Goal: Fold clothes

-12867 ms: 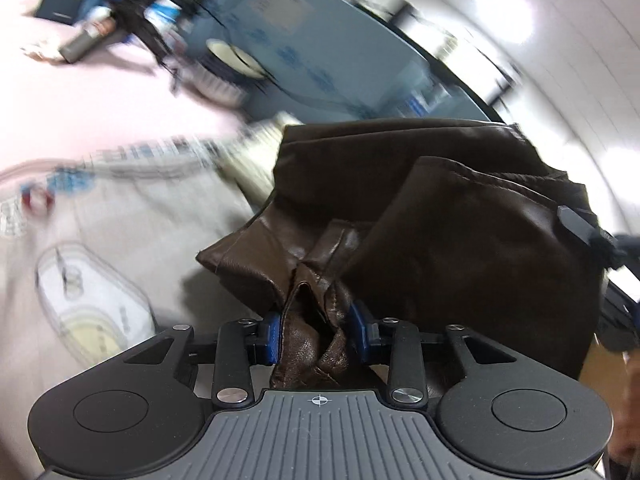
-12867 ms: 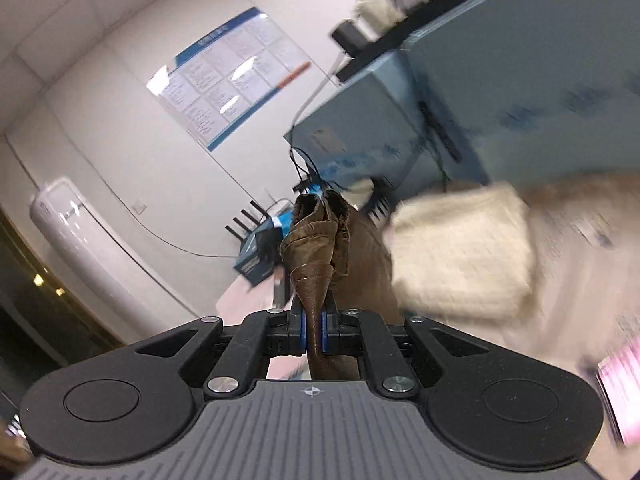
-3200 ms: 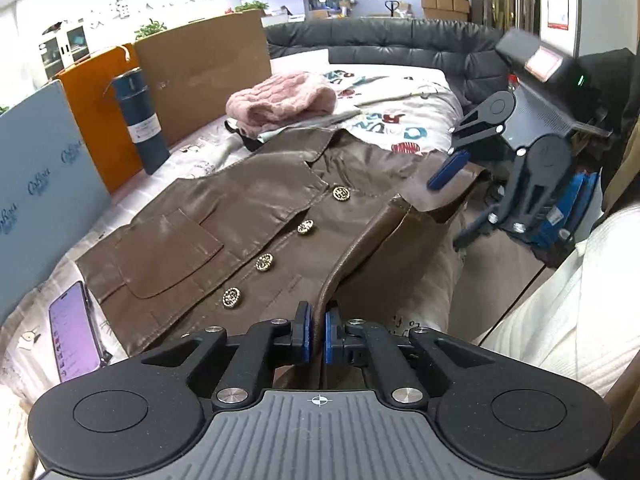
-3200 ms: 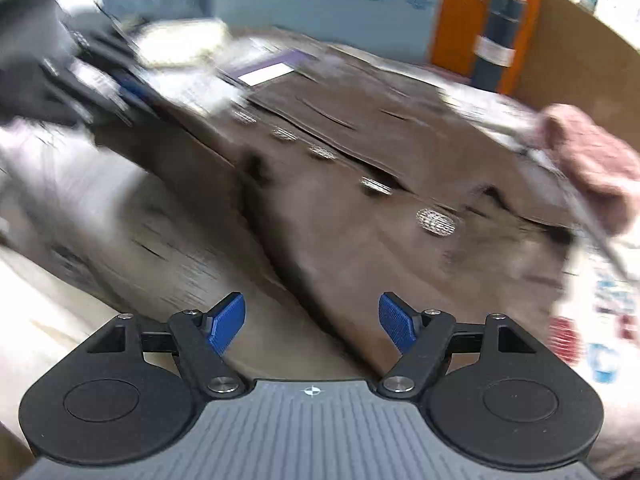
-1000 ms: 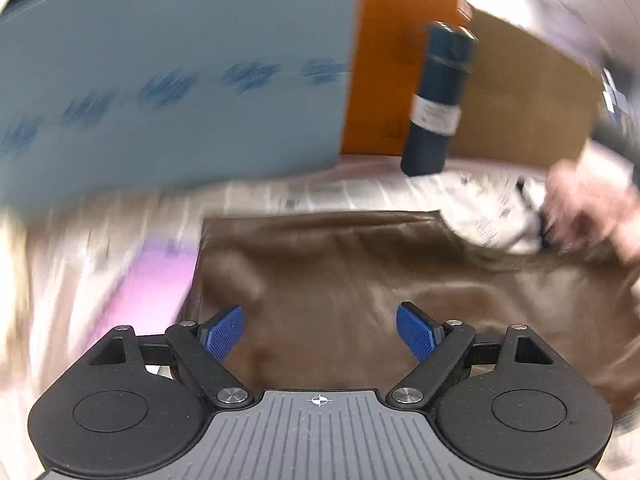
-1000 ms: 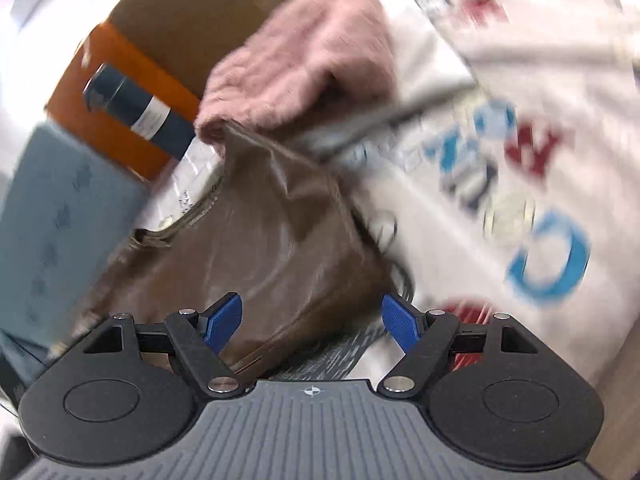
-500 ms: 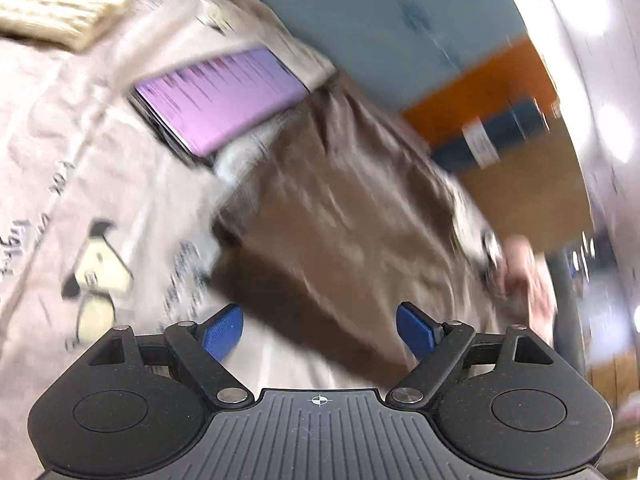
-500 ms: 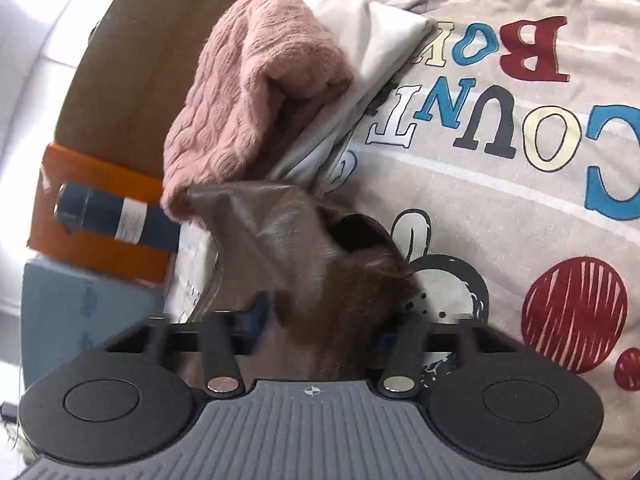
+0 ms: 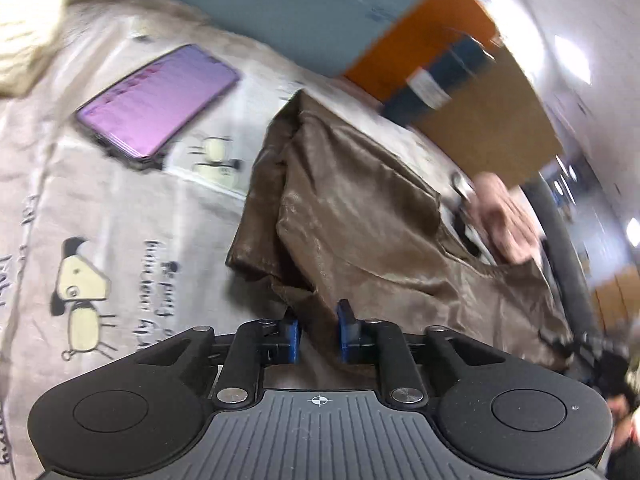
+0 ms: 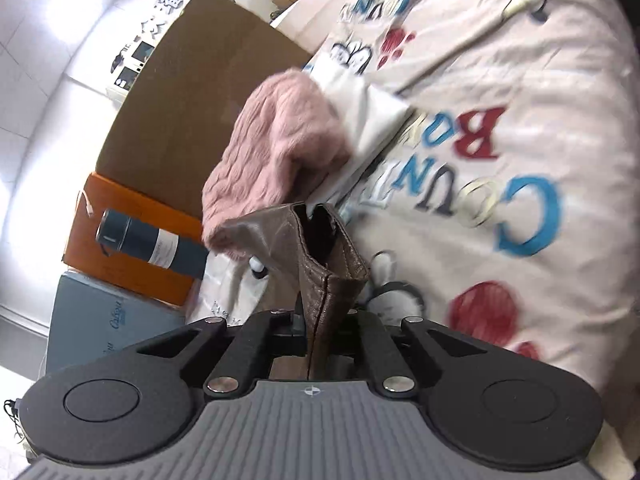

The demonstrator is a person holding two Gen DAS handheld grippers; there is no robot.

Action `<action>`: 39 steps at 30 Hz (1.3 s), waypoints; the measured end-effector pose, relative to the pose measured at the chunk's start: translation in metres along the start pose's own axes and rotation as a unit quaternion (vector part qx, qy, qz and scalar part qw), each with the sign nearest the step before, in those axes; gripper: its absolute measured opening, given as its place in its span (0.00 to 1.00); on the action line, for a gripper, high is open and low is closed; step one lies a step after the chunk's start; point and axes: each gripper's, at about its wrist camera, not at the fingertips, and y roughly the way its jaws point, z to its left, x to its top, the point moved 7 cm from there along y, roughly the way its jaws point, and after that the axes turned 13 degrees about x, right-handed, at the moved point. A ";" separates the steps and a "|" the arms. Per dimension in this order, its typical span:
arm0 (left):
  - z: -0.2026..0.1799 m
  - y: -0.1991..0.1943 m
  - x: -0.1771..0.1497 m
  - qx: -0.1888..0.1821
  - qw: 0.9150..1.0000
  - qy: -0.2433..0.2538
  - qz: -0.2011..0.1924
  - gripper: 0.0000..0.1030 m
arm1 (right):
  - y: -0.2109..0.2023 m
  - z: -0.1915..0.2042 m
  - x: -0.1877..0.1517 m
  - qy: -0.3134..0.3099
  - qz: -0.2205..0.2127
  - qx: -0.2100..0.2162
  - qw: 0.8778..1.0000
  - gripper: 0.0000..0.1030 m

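A brown leather jacket point(image 9: 360, 216) lies crumpled on the printed bedsheet point(image 9: 120, 216). In the left wrist view my left gripper point(image 9: 318, 332) has its blue pads pressed on the jacket's near hem. The right wrist view shows another part of the same jacket point(image 10: 324, 256) standing up as a folded flap, with my right gripper point(image 10: 320, 328) shut on it. Its fingertips are hidden behind the leather.
A purple-screened phone point(image 9: 160, 100) lies on the sheet left of the jacket. A pink knit garment point(image 10: 280, 148) on white cloth point(image 10: 368, 112) sits just beyond the jacket. Against the back stand a blue board point(image 9: 280, 4), an orange box point(image 10: 132, 240), a dark bottle point(image 10: 152, 244) and cardboard point(image 10: 200, 76).
Half a second ago the left gripper was open over the jacket's edge; its pads have since closed on the hem. The right gripper has closed on the jacket flap it was reaching into.
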 end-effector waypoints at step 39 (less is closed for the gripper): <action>0.003 0.027 0.087 0.099 0.980 0.099 -0.142 0.60 | 0.124 0.140 -0.210 -0.158 0.350 0.125 0.915 0.56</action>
